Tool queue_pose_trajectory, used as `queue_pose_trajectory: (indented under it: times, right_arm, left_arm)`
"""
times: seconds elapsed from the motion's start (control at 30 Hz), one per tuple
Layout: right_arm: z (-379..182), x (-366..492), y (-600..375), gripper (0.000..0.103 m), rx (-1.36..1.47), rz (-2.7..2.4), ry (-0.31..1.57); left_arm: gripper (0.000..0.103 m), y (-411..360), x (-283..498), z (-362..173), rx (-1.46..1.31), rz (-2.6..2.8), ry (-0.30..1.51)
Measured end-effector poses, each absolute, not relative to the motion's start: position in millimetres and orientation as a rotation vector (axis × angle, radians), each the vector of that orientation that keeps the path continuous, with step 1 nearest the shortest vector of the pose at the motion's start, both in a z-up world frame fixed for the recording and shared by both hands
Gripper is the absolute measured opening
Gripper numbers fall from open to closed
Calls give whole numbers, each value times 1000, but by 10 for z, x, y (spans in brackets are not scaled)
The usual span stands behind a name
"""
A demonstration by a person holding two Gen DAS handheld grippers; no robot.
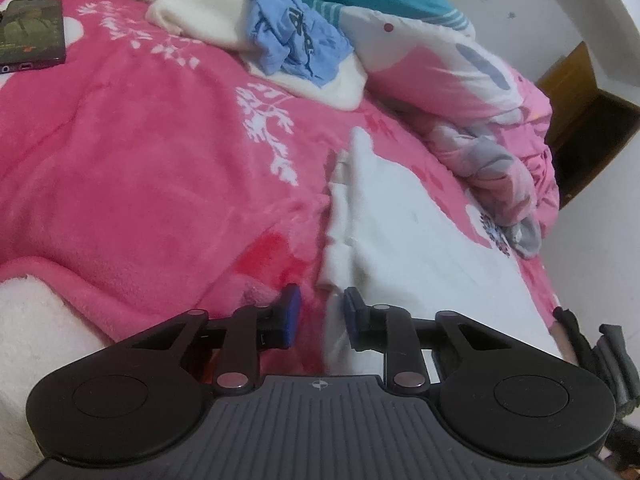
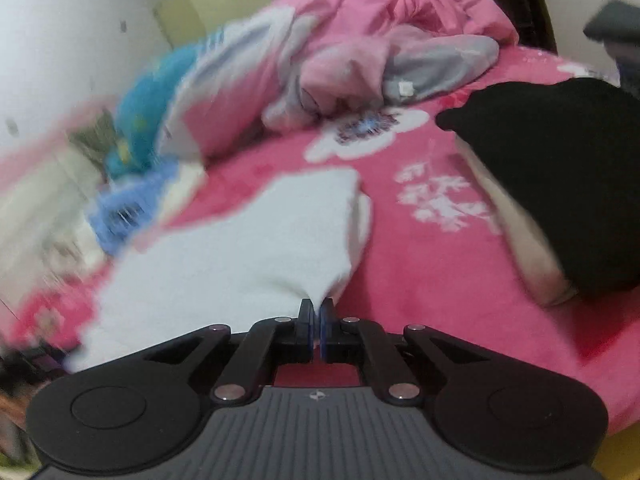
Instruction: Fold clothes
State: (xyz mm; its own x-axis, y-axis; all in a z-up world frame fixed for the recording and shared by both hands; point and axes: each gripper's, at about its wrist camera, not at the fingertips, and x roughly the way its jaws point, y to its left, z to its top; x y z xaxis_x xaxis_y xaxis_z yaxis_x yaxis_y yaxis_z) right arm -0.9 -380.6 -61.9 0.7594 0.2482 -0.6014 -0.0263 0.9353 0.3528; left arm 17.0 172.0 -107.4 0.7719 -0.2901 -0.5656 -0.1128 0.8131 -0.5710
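A white garment (image 1: 404,240) lies flat on the pink fleece blanket (image 1: 140,168), and its left edge runs down toward my left gripper (image 1: 323,308). That gripper's jaws stand a little apart over the edge. The cloth sits between the blue pads and touches the right one, while the left pad is clear of it. In the right wrist view the same white garment (image 2: 248,248) stretches away to the left, and its near corner is pulled to a point. My right gripper (image 2: 317,312) is shut on that corner.
A dark flat box (image 1: 32,34) lies far left on the blanket. A crumpled blue garment (image 1: 292,40) rests on a cream fleece. A pink quilt (image 2: 360,20) and a grey-pink garment (image 2: 440,64) are piled behind. On the right, a black garment (image 2: 560,184) lies on a cream one.
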Motion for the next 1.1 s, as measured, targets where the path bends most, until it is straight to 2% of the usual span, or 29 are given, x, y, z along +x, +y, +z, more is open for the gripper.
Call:
queue_pose_trajectory:
  times: [0.13, 0.43, 0.47, 0.5, 0.57, 0.6, 0.8, 0.93, 1.03, 1.1]
  right_arm:
    - [-847, 11, -3949, 2, 394, 56, 715]
    - [-368, -444, -3563, 7, 259, -14, 464]
    - [-329, -461, -3430, 14, 226, 27, 444]
    - [-298, -448, -3244, 31, 184, 82, 431]
    - [-280, -373, -2769, 55, 71, 206, 427]
    - [-281, -324, -2509, 56, 8, 272, 429]
    - [-514, -369, -963, 56, -371, 664, 311]
    - [-748, -435, -341, 56, -599, 768, 237]
    - [-922, -409, -36, 52, -735, 758, 208]
    - [-1024, -346, 84, 40, -798, 732, 233]
  left_arm:
    - [21, 1767, 159, -1099, -642, -113, 697]
    - [28, 1940, 54, -1037, -710, -103, 658]
    - [28, 1964, 49, -1036, -721, -104, 654]
    - [29, 1988, 45, -1036, -732, -105, 651]
    - [29, 2037, 39, -1040, -757, -108, 649]
    - [30, 2063, 37, -1039, -767, -108, 651]
    - [33, 2173, 41, -1008, -810, -119, 646]
    - [35, 2257, 41, -993, -821, -125, 647]
    - [35, 2313, 33, -999, -834, -138, 638]
    - [36, 2342, 32, -1009, -843, -149, 632]
